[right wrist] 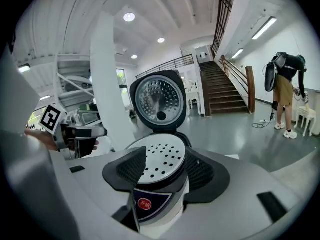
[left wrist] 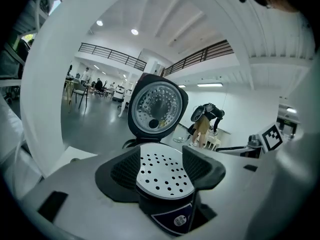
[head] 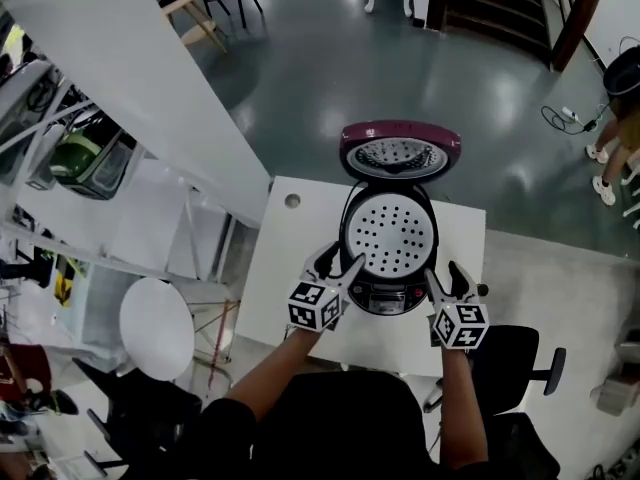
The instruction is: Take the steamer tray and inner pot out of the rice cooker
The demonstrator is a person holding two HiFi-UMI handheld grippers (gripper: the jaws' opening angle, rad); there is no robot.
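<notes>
A white table [head: 290,278] carried the open rice cooker [head: 386,298], its lid [head: 400,154] raised, and had a round hole [head: 292,201] near its far left corner.

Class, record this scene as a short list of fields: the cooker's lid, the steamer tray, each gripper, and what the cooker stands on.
Lid: raised open
Steamer tray: seated in the rice cooker
Inner pot: not visible
Left gripper: open, empty, at the cooker's front left
Right gripper: open, empty, at the cooker's front right
Support: white table
</notes>
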